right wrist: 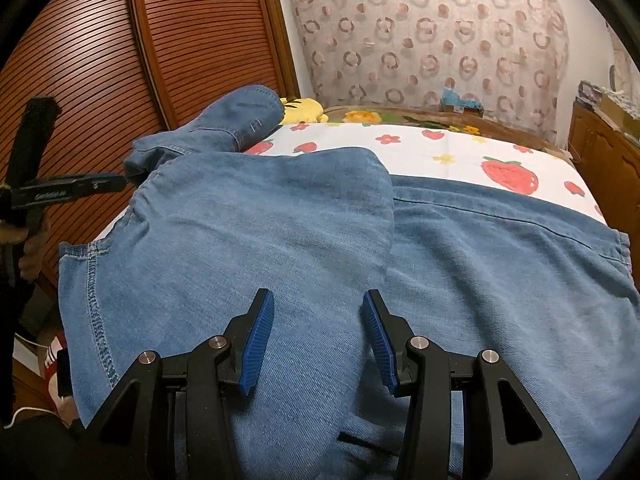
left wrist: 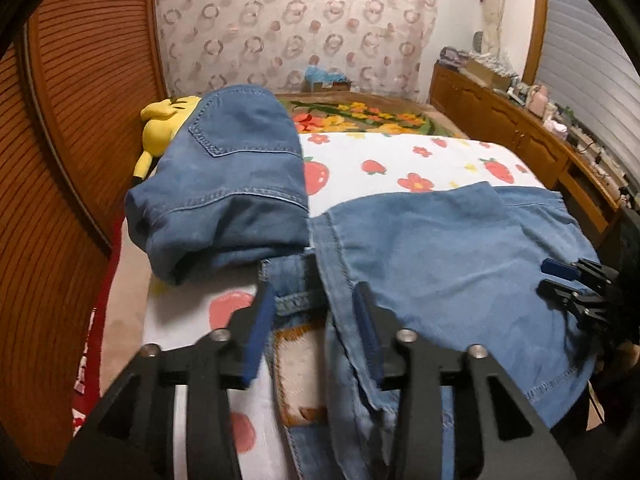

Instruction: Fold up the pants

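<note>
Left wrist view: the left gripper (left wrist: 314,304) hangs with fingers spread, nothing pinched, over the pants (left wrist: 440,248) lying across the frame's middle on the strawberry sheet (left wrist: 400,160). A yellow plush toy (left wrist: 164,124) is half hidden behind the denim at upper left.

Right wrist view: the right gripper (right wrist: 318,316) hovers spread above the denim — whether it touches is unclear.

Two hand-held grippers, both with jaws parted

Left gripper (left wrist: 314,312): angled downward, blue pads spread, nothing seen pressed between them; from the right wrist view it is seen side-on at the left edge, a hand (right wrist: 30,256) partly visible on its handle. Right gripper (right wrist: 318,320): angled downward, blue pads set apart, nothing clamped between them.
</note>
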Demonstrator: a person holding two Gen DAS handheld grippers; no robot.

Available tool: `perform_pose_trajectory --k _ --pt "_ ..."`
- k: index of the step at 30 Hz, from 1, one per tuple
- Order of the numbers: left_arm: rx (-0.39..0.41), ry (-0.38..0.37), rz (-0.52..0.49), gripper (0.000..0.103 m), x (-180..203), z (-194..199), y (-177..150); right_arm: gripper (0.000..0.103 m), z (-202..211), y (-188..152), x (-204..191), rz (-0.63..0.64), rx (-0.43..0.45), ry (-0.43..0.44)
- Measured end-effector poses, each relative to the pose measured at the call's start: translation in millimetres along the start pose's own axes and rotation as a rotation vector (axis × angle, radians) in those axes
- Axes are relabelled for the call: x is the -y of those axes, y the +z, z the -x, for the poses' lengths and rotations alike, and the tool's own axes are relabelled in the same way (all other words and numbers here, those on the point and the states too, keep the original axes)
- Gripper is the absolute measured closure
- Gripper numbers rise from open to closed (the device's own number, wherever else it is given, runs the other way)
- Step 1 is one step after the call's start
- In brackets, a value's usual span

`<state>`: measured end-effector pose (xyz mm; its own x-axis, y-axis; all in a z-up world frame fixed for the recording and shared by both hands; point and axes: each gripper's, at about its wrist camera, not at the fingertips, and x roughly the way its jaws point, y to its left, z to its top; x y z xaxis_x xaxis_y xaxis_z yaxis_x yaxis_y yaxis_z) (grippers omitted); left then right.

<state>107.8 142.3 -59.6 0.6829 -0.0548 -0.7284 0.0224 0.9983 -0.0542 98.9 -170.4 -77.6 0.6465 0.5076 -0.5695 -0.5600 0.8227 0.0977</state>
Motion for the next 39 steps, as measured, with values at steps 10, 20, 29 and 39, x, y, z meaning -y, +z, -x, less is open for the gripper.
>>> perform_pose_trajectory --k 10,20,29,39 --pt "0.045 -0.076 -0.042 0.057 44.3 14.9 -12.2 0.055 44.5 -10.6 9.9 -0.007 0.025 -0.027" --pt "0.043 -0.214 -0.105 0.057 105.0 10.5 -23.1 0.055 84.0 -38.4 28.4 -0.041 -0.008 -0.096" --pt "-0.029 -0.244 -0.141 0.057 133.0 -11.7 -42.8 0.055 94.6 -51.4 43.7 -0.104 -0.023 -0.157" --pt "-0.047 -0.231 -0.143 0.057 136.7 -20.8 -55.5 0.055 101.5 -58.5 59.1 -0.127 -0.042 -0.256"
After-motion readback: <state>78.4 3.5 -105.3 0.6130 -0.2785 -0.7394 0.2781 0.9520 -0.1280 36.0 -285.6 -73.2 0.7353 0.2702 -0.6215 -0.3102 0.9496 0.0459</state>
